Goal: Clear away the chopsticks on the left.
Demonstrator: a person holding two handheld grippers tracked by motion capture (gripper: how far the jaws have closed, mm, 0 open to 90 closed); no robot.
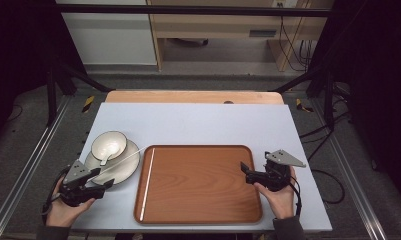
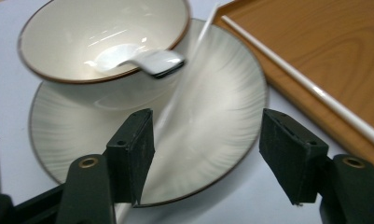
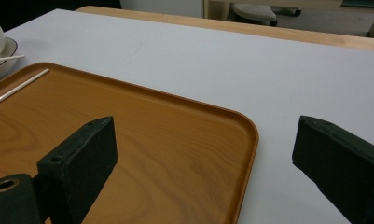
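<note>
The left gripper [image 1: 106,184] was spread, empty, around a white chopstick [image 2: 187,74] lying across the plate [image 2: 231,112] just ahead of it. The chopstick was judged light, stiff and slippery, best pinched mid-length. The right gripper [image 1: 244,171] was spread, empty, astride the tray's [image 3: 175,140] corner.

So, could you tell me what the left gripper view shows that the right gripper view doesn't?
Left gripper view: the spoon lying in the bowl, and the plate with its ribbed face. Right gripper view: the tray at its rounded corner, and the table at its wooden far edge. Shared: the tray, the chopstick lying on it, the plate's rim.
</note>
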